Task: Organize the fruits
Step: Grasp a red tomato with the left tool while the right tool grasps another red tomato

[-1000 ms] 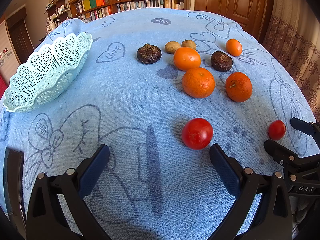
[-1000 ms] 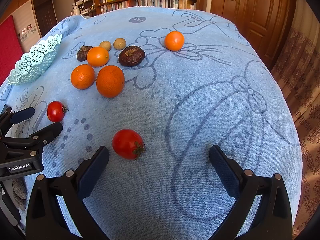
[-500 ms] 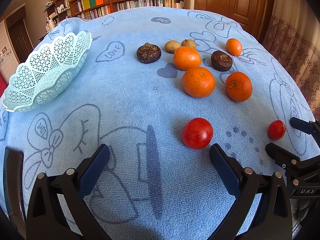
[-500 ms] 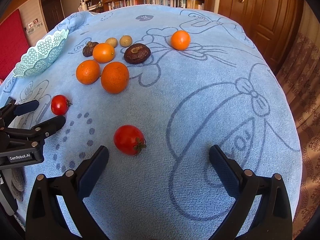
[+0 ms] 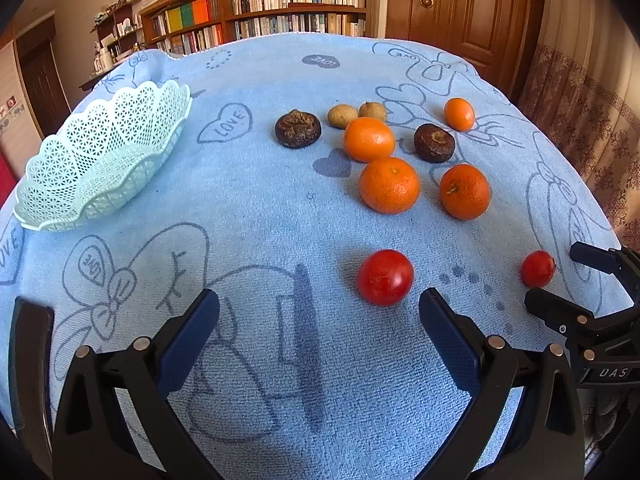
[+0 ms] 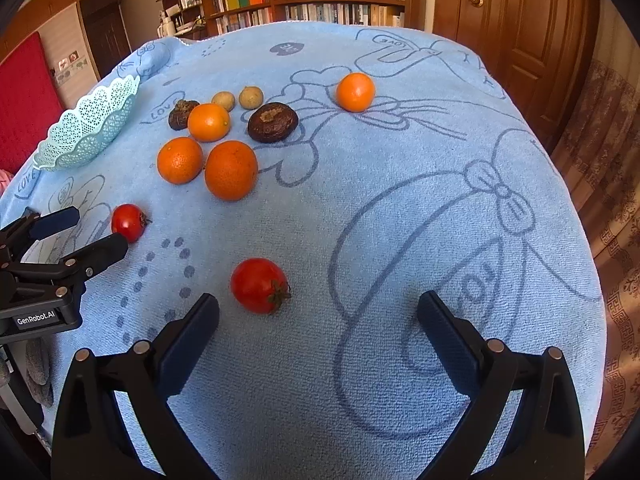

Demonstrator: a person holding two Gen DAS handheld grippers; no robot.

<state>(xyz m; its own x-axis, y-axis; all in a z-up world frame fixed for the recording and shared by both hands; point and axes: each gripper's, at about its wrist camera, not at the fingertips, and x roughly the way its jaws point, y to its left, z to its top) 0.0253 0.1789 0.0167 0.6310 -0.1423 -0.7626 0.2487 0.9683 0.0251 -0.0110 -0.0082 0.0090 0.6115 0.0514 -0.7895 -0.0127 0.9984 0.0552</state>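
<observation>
Since the earlier frames my right tongs have drifted slightly forward over the counter, while my left tongs and every fruit have kept their places. Both tongs stand wide open, holding nothing, each hovering just above the blue towel-covered counter. Nearest my right tongs lies a red tomato, just ahead of the left finger, not touching it. My left tongs have a second tomato just ahead of their right finger, again apart from it. Seen from the right wrist, the left tongs enter at the left edge with that second tomato between their finger tips' line and the oranges beyond. Farther out lie two large oranges side by side, near each other; behind them a third orange sits between two dark brown fruits. Two small tan fruits lie just beyond, and a smaller orange rests well apart to the right. At the far left the pale green lattice basket stands on the counter, containing no fruit. Bookshelves and a wooden door close the background.
</observation>
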